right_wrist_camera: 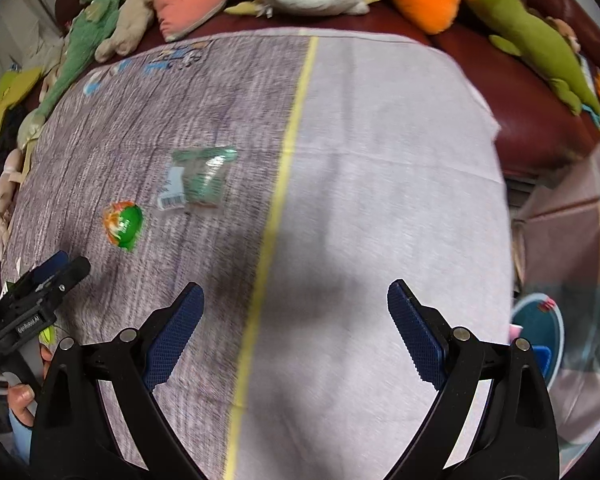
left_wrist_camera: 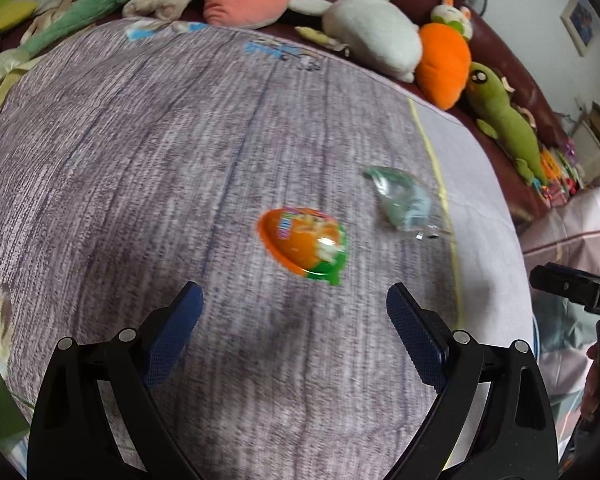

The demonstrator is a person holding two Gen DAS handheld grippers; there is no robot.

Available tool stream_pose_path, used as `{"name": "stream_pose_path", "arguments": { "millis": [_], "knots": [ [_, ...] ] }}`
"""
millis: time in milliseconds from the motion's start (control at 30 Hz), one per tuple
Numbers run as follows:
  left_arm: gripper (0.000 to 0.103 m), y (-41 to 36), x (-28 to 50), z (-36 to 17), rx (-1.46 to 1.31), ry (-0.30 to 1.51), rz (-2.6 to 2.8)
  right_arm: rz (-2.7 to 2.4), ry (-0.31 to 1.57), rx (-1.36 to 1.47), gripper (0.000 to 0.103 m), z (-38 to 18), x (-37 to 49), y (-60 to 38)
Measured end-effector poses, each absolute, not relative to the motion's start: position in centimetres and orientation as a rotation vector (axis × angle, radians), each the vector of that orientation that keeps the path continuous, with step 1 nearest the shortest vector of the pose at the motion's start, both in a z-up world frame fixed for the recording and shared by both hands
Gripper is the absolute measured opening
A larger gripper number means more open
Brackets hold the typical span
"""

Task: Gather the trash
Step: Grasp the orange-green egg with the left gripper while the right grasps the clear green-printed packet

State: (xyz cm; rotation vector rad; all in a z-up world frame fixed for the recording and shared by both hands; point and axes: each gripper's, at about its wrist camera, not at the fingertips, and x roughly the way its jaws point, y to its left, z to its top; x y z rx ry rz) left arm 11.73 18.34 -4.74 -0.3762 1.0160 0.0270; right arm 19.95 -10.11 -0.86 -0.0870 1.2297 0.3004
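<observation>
Blanket [left_wrist_camera: 140,160] covers the surface, plush toys [left_wrist_camera: 374,34] along its far edge. Left gripper [left_wrist_camera: 294,308] wide, empty, just short of the orange wrapper [left_wrist_camera: 304,240]. Right gripper [right_wrist_camera: 296,308] wide, empty, over the pale half. Clear bag [right_wrist_camera: 198,178] lies beside the wrapper.

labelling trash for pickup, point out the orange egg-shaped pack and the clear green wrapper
orange egg-shaped pack [left_wrist_camera: 303,242], left wrist view, on its domed orange middle
clear green wrapper [right_wrist_camera: 202,178], right wrist view, on its crinkled green centre
</observation>
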Motion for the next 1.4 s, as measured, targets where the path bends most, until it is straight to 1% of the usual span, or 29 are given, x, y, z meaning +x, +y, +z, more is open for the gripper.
{"name": "stream_pose_path", "arguments": {
  "millis": [300, 600, 633, 667, 733, 767, 800, 833, 867, 900, 1167, 1267, 1367, 1400],
  "knots": [
    [0.093, 20.8, 12.9, -5.8, -0.413, 1.03, 0.059, 0.422, 1.293, -0.019, 0.089, -2.5, 25.1, -4.2],
    [0.093, 20.7, 14.0, -6.3, -0.417, 1.043, 0.054, 0.479, 1.361, -0.005, 0.088, -5.7, 28.7, 0.1],
    [0.093, 20.5, 14.1, -6.4, -0.415, 1.044, 0.052, 0.478, 1.362, -0.01, 0.086, -6.0, 28.9, 0.2],
    [0.093, 20.4, 14.3, -6.5, -0.413, 1.046, 0.053, 0.477, 1.366, -0.015, 0.08, -6.3, 29.1, 0.4],
    [0.093, 20.1, 14.6, -6.8, -0.404, 1.052, 0.054, 0.479, 1.381, -0.008, 0.078, -6.9, 29.5, 0.4],
    [0.093, 19.8, 14.7, -6.9, -0.398, 1.056, 0.054, 0.478, 1.388, -0.005, 0.073, -7.2, 29.7, 0.5],
    [0.093, 19.7, 14.9, -7.0, -0.395, 1.059, 0.054, 0.476, 1.396, -0.003, 0.065, -7.6, 29.8, 0.4],
    [0.093, 19.5, 15.0, -7.2, -0.388, 1.063, 0.055, 0.478, 1.401, -0.001, 0.06, -7.9, 29.9, 0.3],
    [0.093, 19.3, 15.1, -7.2, -0.383, 1.065, 0.056, 0.486, 1.41, 0.003, 0.052, -8.2, 29.9, 0.2],
    [0.093, 19.1, 15.2, -7.4, -0.378, 1.068, 0.057, 0.493, 1.41, 0.003, 0.05, -8.4, 29.8, 0.1],
    [0.093, 17.7, 16.9, -7.6, -0.39, 1.077, 0.129, 0.488, 1.33, 0.016, 0.049, -6.4, 28.4, -2.3],
    [0.093, 16.6, 17.5, -7.7, -0.348, 1.082, 0.159, 0.49, 1.312, 0.015, 0.049, -5.9, 27.7, -3.6],
    [0.093, 14.9, 17.9, -8.1, -0.25, 1.078, 0.223, 0.476, 1.29, 0.016, 0.05, -5.4, 27.2, -4.9],
    [0.091, 14.7, 17.9, -8.3, -0.225, 1.072, 0.24, 0.47, 1.279, 0.015, 0.05, -5.2, 26.9, -5.5]
  ]
}}
